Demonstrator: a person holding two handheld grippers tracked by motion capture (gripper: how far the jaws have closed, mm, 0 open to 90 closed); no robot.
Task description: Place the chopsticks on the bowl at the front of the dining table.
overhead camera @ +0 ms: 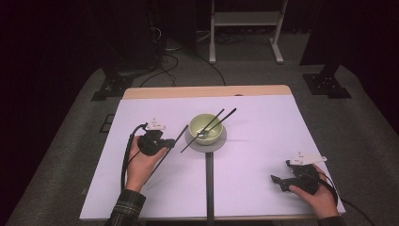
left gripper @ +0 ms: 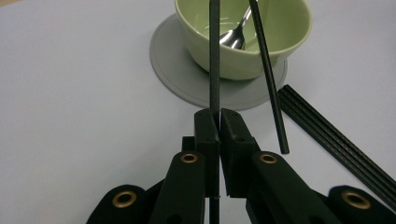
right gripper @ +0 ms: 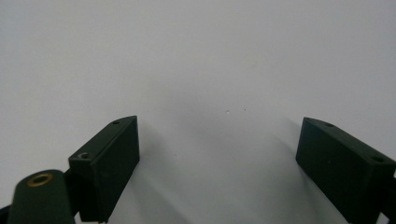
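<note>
Nearest, right gripper (overhead camera: 278, 181) resting on the white table (overhead camera: 254, 141), jaws wide apart, nothing between. Farther in, left gripper (left gripper: 218, 116) clamped tight on one black chopstick (left gripper: 214, 56), tip reaching over the green bowl (left gripper: 280, 28). Second chopstick (left gripper: 268, 74) leaning on the rim; spoon (left gripper: 233, 37) inside.

In the left gripper view the picture's top edge cuts off the green bowl (left gripper: 243, 42), and the spoon (left gripper: 232, 37) shows only in part behind the held chopstick (left gripper: 214, 56). The black strips (left gripper: 334, 140) run off the right edge.
</note>
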